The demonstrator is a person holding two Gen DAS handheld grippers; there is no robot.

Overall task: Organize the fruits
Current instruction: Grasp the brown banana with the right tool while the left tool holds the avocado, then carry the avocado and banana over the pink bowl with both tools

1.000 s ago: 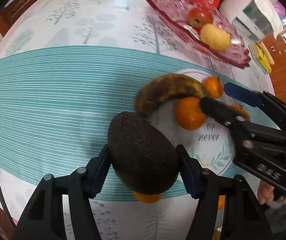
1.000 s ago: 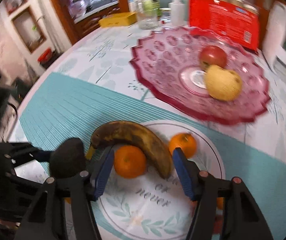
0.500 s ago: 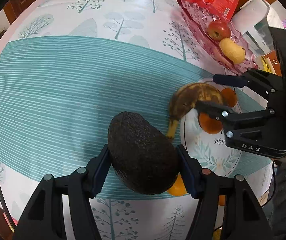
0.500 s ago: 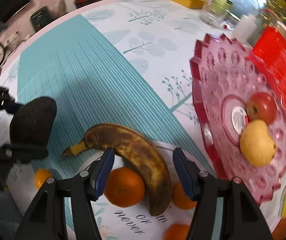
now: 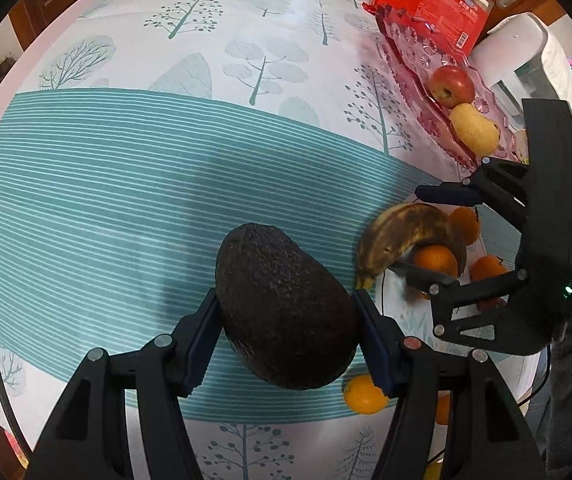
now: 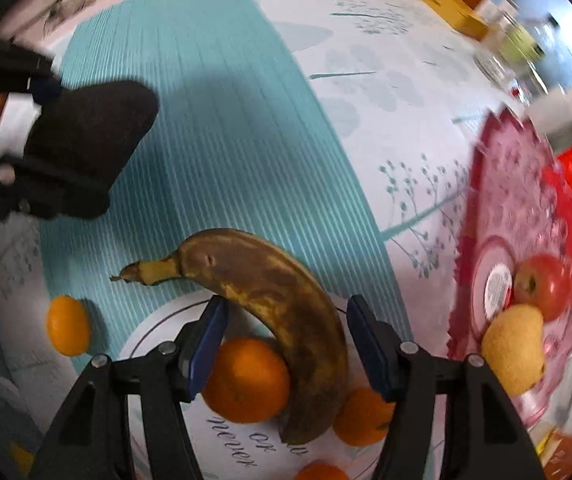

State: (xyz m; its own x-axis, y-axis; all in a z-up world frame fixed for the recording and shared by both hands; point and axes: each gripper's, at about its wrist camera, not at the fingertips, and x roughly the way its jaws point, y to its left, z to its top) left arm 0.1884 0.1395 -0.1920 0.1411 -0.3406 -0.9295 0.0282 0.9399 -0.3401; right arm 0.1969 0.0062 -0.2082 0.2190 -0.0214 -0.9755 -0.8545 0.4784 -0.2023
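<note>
The banana (image 6: 270, 300) looks overripe, so it is probably soft, bruises easily and is light. The thick middle of its curve seems the best place to grip, gently, away from the thin stem. Its skin is mostly brown-black with yellow patches, and it lies curved across the white plate (image 6: 146, 340), leaning on an orange (image 6: 246, 380) with its stem out over the table (image 6: 226, 140). The right gripper (image 6: 286, 344) straddles that middle, its jaws opening and not pressing the banana. The left gripper (image 5: 286, 328) is clamped on a dark, pebbly avocado (image 5: 282, 308), held above the table.
</note>
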